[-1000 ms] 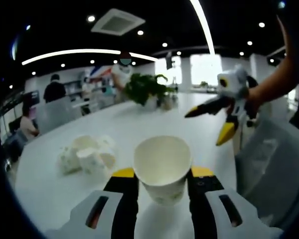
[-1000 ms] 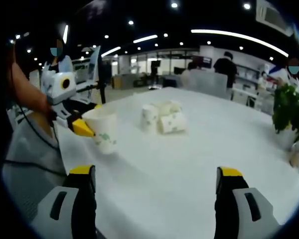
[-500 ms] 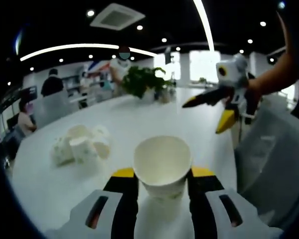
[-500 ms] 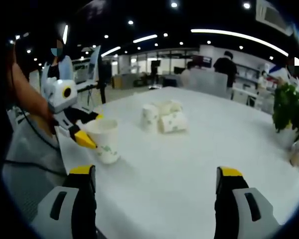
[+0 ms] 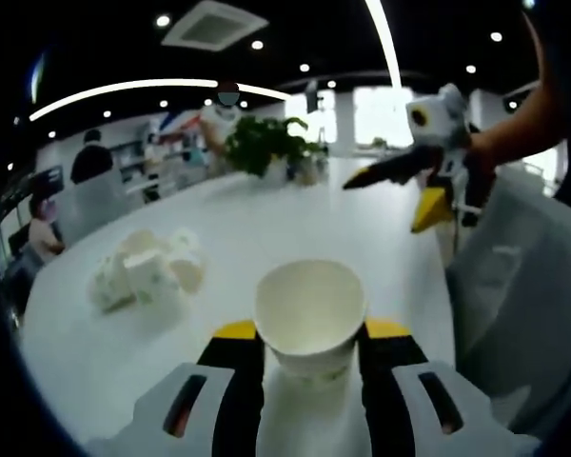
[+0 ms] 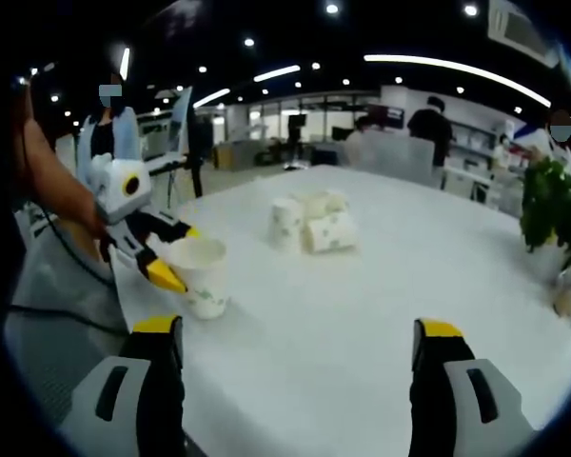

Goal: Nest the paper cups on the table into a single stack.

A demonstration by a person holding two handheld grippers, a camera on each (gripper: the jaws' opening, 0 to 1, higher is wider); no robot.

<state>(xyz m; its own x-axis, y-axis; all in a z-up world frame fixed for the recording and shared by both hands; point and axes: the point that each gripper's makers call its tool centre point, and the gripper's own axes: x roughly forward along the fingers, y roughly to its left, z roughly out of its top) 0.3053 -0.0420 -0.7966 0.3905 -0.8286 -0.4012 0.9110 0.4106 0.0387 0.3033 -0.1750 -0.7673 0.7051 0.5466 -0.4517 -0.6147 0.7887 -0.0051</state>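
White table (image 6: 381,314): left gripper (image 5: 309,333) clamps upright cup (image 5: 310,319) near its edge; cup pile (image 6: 309,227) lies mid-table ahead; right gripper (image 6: 300,333) wide open, empty.

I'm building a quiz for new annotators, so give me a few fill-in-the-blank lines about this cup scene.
The left gripper is shut on a white paper ____.
The right gripper has its jaws ____.
The pile of loose white paper cups lies on the ____ table.
The green potted plant stands near the table's ____.

Missing: cup; open; white; edge
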